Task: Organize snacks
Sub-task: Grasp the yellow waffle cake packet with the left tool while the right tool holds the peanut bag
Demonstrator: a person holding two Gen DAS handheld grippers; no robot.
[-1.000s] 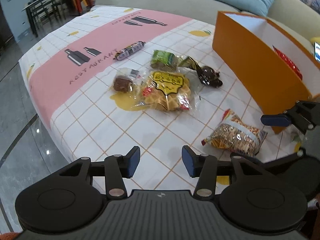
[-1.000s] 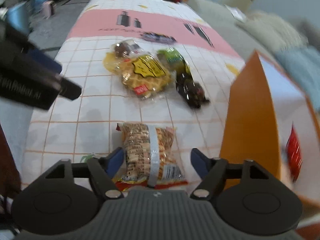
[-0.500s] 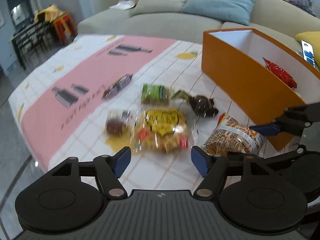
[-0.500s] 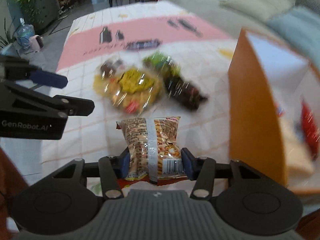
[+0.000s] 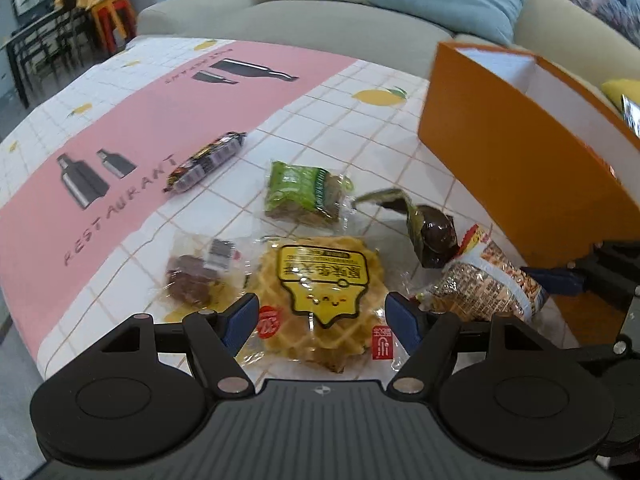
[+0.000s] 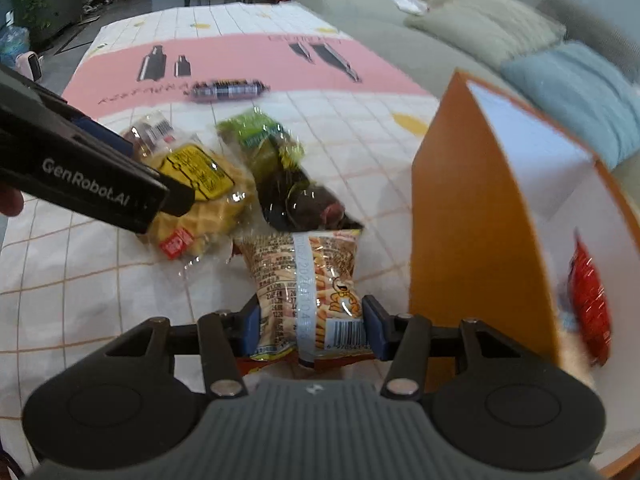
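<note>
My right gripper (image 6: 310, 326) is shut on a patterned cracker-stick bag (image 6: 308, 280), held just above the table beside the orange box (image 6: 472, 240); the bag also shows in the left wrist view (image 5: 488, 280). My left gripper (image 5: 322, 314) is open, its fingers either side of the yellow waffle packet (image 5: 320, 280). Around it lie a brown cake packet (image 5: 196, 276), a green packet (image 5: 304, 192), a dark chocolate packet (image 5: 432, 232) and a dark sausage stick (image 5: 208, 160).
The orange box (image 5: 520, 168) stands at the right, open on top, with a red snack packet (image 6: 588, 300) inside. The table wears a white grid cloth with a pink band (image 5: 140, 132). A grey sofa (image 5: 340, 12) runs behind it.
My right gripper closed on the cracker-stick bag and lifted it toward the orange box. My left gripper opened wider and moved forward over the waffle packet.
</note>
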